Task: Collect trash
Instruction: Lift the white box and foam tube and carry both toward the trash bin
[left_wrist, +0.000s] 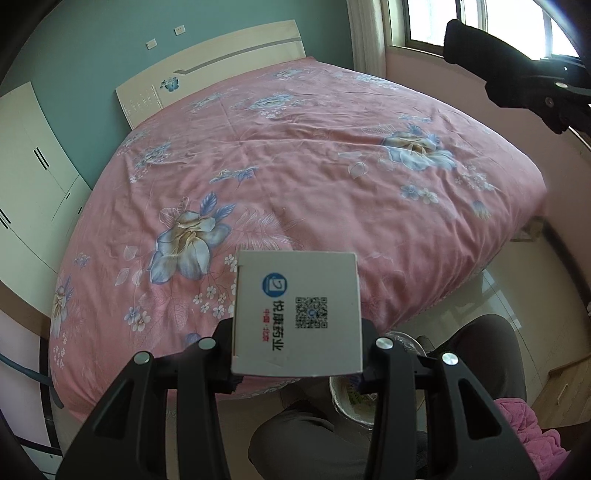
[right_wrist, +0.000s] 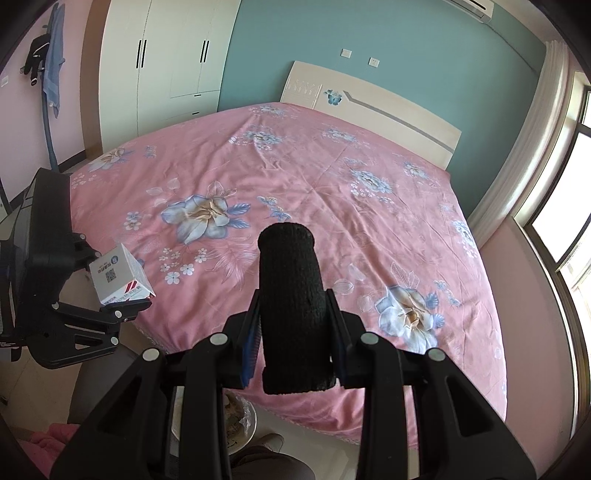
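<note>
I see a big bed with a pink flower cover, and a lined bin on the floor just below my grippers. My right gripper has its fingers pinching a black fuzzy roll — it hangs over the bed's edge. My left gripper has its fingers pinching a small white box — it hangs above the bin.

White medicine box with blue logo and QR code – clamped, tilted, above the bed's foot; black foam cylinder – gripped lengthwise, pointing forward
</note>
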